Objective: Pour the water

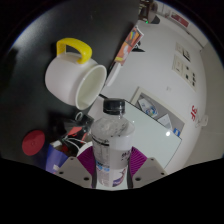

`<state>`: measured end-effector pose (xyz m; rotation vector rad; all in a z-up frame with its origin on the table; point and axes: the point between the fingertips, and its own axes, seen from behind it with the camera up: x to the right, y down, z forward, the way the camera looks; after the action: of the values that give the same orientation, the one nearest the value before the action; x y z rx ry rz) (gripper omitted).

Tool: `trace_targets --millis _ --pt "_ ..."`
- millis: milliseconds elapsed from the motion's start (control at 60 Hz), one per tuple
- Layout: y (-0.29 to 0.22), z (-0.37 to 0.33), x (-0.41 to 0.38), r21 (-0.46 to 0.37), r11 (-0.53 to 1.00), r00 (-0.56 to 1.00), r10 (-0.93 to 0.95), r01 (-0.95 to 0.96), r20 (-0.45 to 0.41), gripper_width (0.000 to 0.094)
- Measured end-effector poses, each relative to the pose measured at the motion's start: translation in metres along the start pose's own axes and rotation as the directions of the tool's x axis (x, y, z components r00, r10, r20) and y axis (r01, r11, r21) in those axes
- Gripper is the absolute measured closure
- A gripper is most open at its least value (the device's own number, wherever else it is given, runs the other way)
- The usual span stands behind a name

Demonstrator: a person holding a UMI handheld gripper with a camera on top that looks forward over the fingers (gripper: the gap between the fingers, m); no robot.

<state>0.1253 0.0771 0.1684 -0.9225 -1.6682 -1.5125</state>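
A clear plastic water bottle (111, 140) with a purple label stands between my fingers, its open neck pointing ahead. My gripper (111, 168) is shut on the bottle; both purple pads (86, 160) press its sides. Just beyond the bottle's mouth is a white pitcher (75, 80) with a yellow handle (73, 48), its opening tilted toward the bottle. The bottle mouth sits close to the pitcher's rim, slightly to its right.
A red round object (33, 143) lies left of the fingers on a dark surface. A white table (165, 100) extends right, with papers and small items (150, 105) and a colourful packet (130, 45) beyond the pitcher.
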Motion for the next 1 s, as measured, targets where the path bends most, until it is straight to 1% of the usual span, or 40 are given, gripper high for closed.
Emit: trace_targets --millis 117,183,250,317,383,433,483,567,583,600,617,683,717,733,750,767,817,883,900,917,1000 --pt "-0.008 0.001 -0.003 0.008 1.000 1.000 0.010 -0.010 0.005 0.0548" --pt "-0.008 -0.001 0.003 0.011 0.999 0.999 0.035 -0.035 -0.001 0.0536" --pt "-0.004 -0.002 0.015 0.016 0.996 0.996 0.086 -0.086 -0.017 0.0546" --pt "0.005 -0.006 0.033 0.020 0.978 0.977 0.208 -0.208 -0.035 0.0548" --pt "0.020 -0.015 0.058 0.029 0.914 0.913 0.405 -0.404 -0.056 0.0548" --pt "0.033 -0.022 0.079 0.050 0.821 0.818 0.572 -0.569 -0.065 0.0548" --pt "0.049 -0.031 0.098 0.061 0.686 0.682 0.727 -0.725 -0.080 0.0549" --pt "0.074 -0.044 0.118 0.082 0.381 0.376 0.924 -0.921 -0.068 0.0547" --pt "0.077 -0.047 0.118 0.083 0.322 0.317 0.946 -0.943 -0.069 0.0547" --pt "0.089 -0.046 0.118 0.090 0.244 0.241 0.970 -0.966 -0.043 0.0546" --pt "0.091 -0.048 0.118 0.090 0.177 0.174 0.984 -0.980 -0.031 0.0547" --pt "0.101 -0.051 0.105 0.057 -0.075 -0.075 0.997 -0.996 0.002 0.0546" --pt "0.104 -0.052 0.094 0.035 -0.180 -0.180 0.984 -0.983 0.022 0.0546" --pt "0.091 -0.051 0.088 0.028 -0.218 -0.218 0.976 -0.975 0.010 0.0547" --pt "0.108 -0.053 0.076 0.018 -0.264 -0.264 0.964 -0.964 0.024 0.0547" --pt "0.109 -0.053 0.068 0.007 -0.302 -0.301 0.953 -0.953 0.029 0.0548" --pt "0.113 -0.054 0.042 -0.021 -0.376 -0.377 0.926 -0.926 0.037 0.0547" --pt "0.111 -0.051 0.008 -0.065 -0.420 -0.423 0.905 -0.905 0.040 0.0548" --pt "0.085 -0.050 0.007 -0.073 -0.425 -0.428 0.904 -0.902 0.027 0.0548" --pt "0.090 -0.047 -0.006 -0.084 -0.437 -0.441 0.897 -0.896 0.038 0.0548" --pt "0.078 -0.042 -0.045 -0.130 -0.453 -0.462 0.885 -0.882 0.051 0.0547"
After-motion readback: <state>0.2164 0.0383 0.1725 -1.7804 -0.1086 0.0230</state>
